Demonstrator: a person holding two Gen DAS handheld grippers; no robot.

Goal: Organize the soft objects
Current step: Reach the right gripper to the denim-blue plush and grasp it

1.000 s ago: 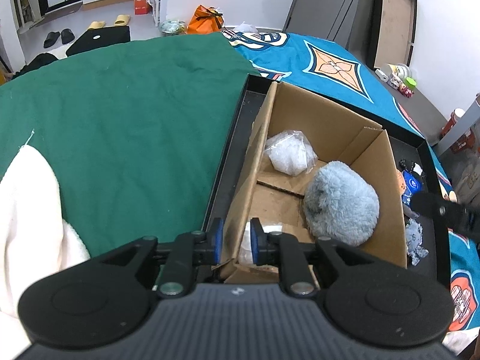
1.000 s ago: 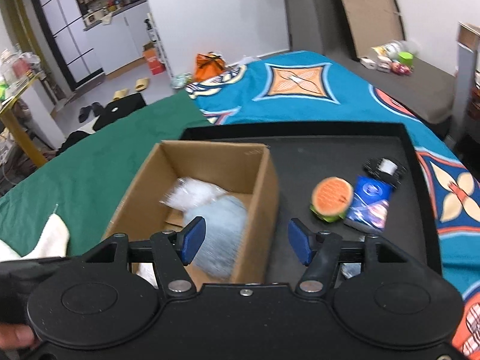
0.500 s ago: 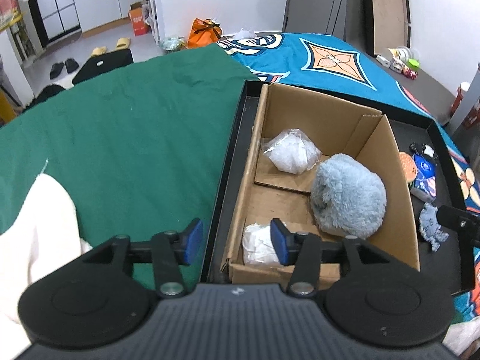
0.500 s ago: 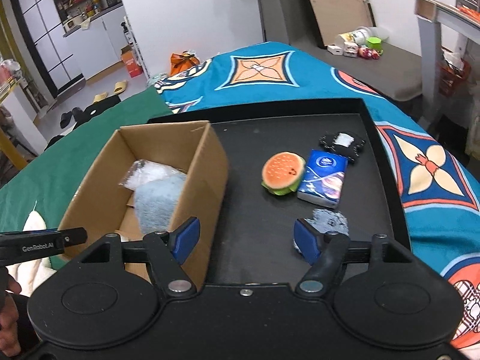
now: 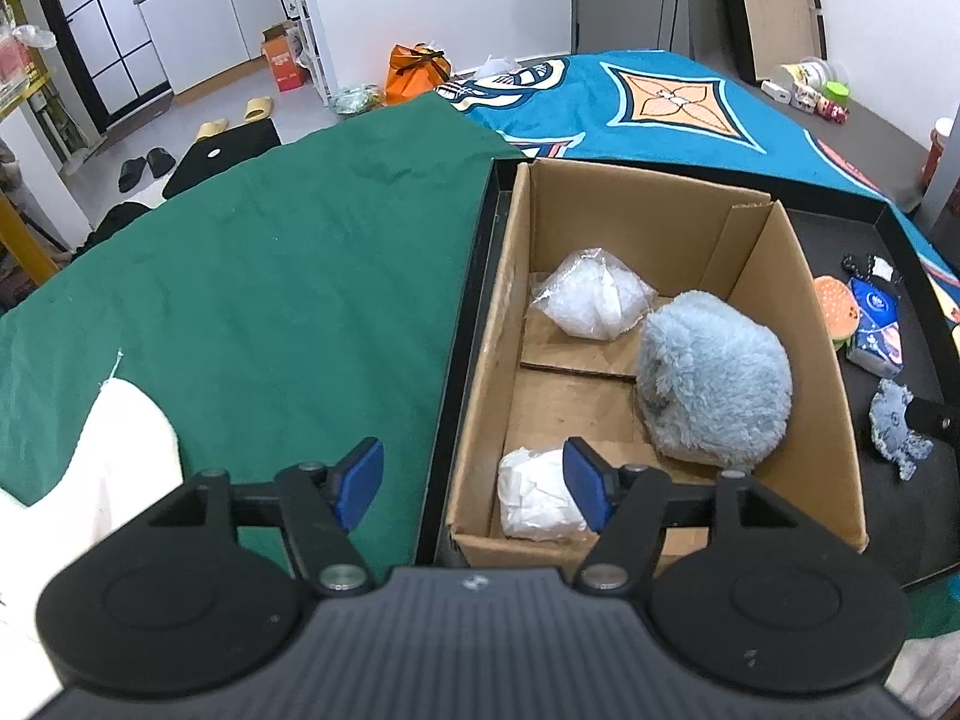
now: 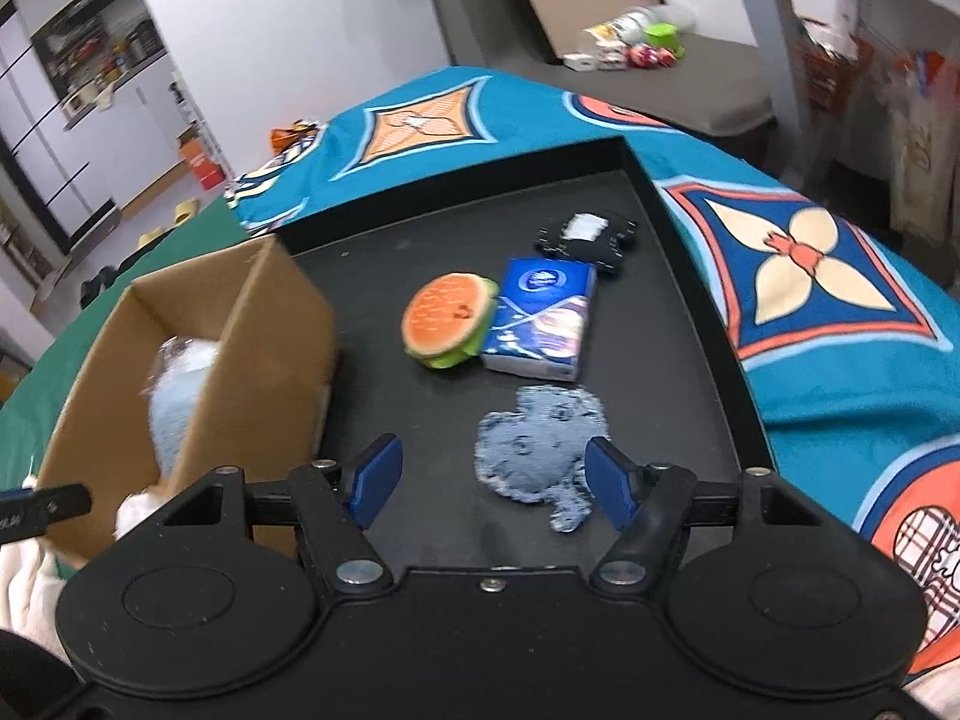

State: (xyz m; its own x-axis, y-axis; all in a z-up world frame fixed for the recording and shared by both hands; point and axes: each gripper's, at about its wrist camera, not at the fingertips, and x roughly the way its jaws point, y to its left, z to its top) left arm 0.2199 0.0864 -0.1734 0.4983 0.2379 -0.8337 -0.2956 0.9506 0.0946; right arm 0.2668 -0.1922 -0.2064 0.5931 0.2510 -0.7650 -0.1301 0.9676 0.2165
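Observation:
A cardboard box (image 5: 798,276) (image 6: 264,330) stands in a black tray (image 6: 690,276). In it lie a fluffy blue plush (image 5: 714,378), a clear bag of white stuffing (image 5: 591,294) and a white wad (image 5: 534,495). My left gripper (image 5: 474,480) is open and empty above the box's near left corner. My right gripper (image 6: 492,477) is open and empty just above a flat blue knitted toy (image 6: 540,441). Beyond it lie a burger plush (image 6: 450,318), a blue tissue pack (image 6: 540,318) and a black item (image 6: 585,234).
A green cloth (image 5: 270,276) covers the table to the left of the tray, with a white towel (image 5: 114,456) at its near edge. A blue patterned cloth (image 6: 810,264) lies to the right of the tray and behind it.
My left gripper has opened and drawn back from the box's near wall. My right gripper has swung right from the box to over the blue knitted toy.

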